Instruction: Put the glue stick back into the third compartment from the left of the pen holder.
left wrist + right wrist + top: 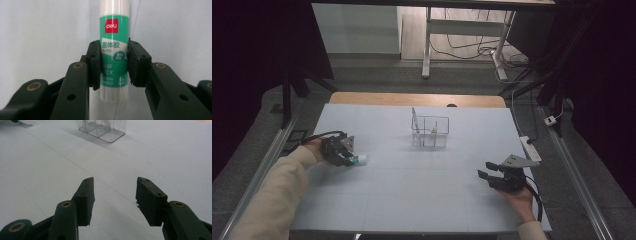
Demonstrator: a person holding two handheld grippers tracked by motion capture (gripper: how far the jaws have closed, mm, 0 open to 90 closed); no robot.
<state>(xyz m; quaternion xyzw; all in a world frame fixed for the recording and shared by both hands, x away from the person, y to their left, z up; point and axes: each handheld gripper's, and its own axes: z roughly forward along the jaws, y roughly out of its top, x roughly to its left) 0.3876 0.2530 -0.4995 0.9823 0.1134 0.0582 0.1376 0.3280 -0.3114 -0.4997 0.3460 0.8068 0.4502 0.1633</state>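
A white glue stick (pixel 115 50) with a green label and a red logo lies on the white table cover, and its far end pokes out past the jaws (pixel 361 160). My left gripper (pixel 113 65) is shut on its labelled middle, a pad against each side. In the high view this gripper (pixel 352 159) sits low at the table's left. My right gripper (pixel 115 195) stands open just above the cover with nothing between its fingers; it is at the right front (pixel 486 170).
A clear plastic organiser (pixel 430 131) with dividers stands at the table's middle back, far ahead in the right gripper view (pixel 102 128). A white power strip (pixel 530 148) lies off the right edge. The white cover (pixel 412 190) spans the tabletop.
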